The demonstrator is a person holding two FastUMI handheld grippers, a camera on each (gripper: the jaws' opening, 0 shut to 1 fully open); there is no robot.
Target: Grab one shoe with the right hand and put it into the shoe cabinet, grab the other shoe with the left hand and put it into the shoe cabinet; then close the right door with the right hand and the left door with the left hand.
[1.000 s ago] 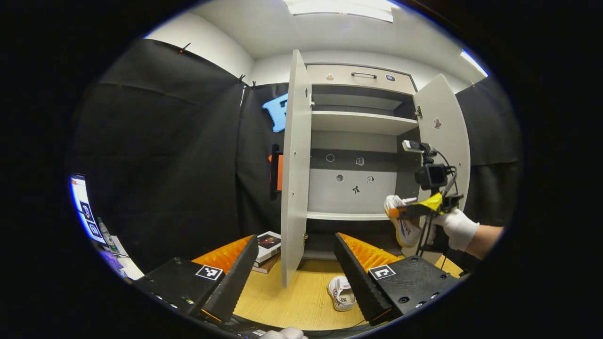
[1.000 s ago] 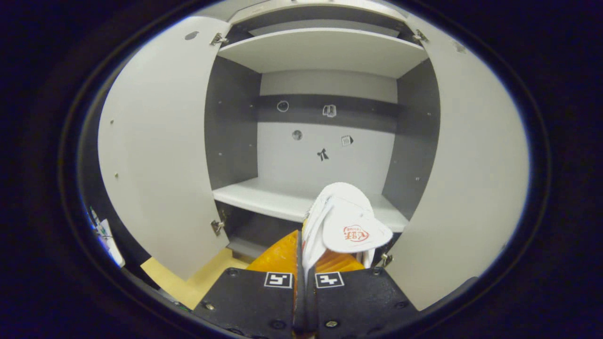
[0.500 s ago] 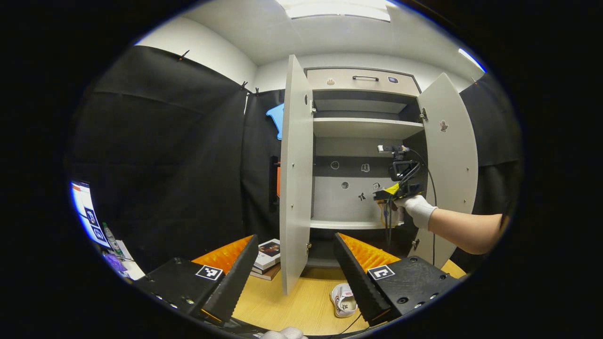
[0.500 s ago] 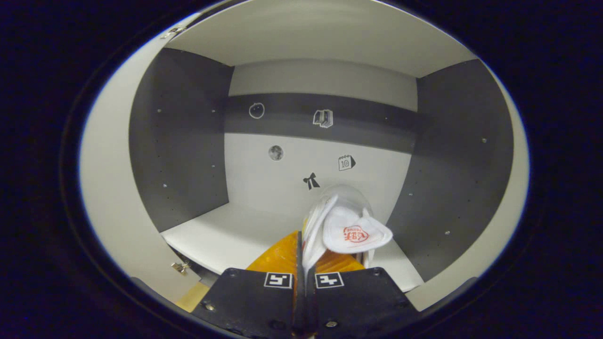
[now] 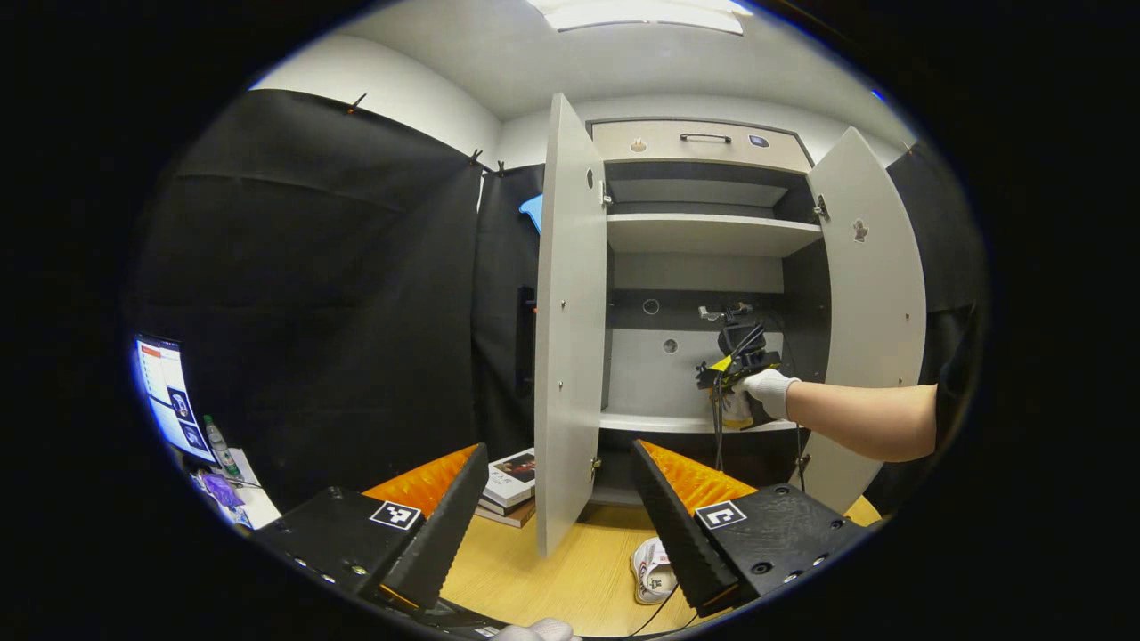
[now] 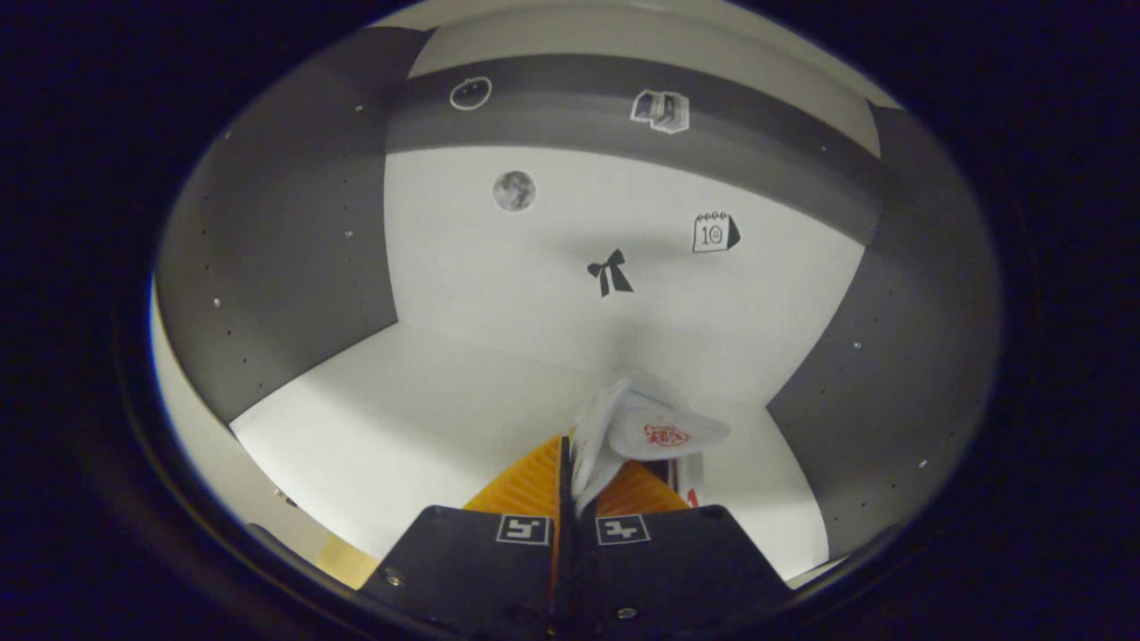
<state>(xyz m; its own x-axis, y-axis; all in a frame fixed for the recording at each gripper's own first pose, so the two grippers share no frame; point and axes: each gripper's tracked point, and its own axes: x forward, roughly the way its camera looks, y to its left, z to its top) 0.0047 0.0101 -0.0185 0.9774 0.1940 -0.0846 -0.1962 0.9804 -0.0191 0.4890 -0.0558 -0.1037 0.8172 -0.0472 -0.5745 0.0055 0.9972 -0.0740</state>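
Observation:
In the right gripper view my right gripper (image 6: 570, 463) is shut on a white shoe (image 6: 637, 432), held low over the white shelf (image 6: 419, 401) deep inside the cabinet, toward its right side. In the left gripper view that right gripper (image 5: 735, 369) and a gloved hand reach into the middle compartment of the shoe cabinet (image 5: 704, 231), whose left door (image 5: 570, 329) and right door (image 5: 868, 303) both stand open. The second white shoe (image 5: 653, 570) lies on the wooden floor (image 5: 552, 570) in front of the cabinet. My left gripper (image 5: 557, 503) hangs open above the floor, holding nothing.
A stack of books (image 5: 508, 485) lies on the floor left of the open left door. A screen (image 5: 169, 396) and a small bottle (image 5: 216, 441) stand at the far left. Stickers dot the cabinet's back wall (image 6: 614, 267). A drawer with a handle (image 5: 704, 138) tops the cabinet.
My right gripper has carried its shoe from in front of the cabinet deep into the middle compartment and lowered it toward the shelf. The left gripper has stayed open and shifted only slightly.

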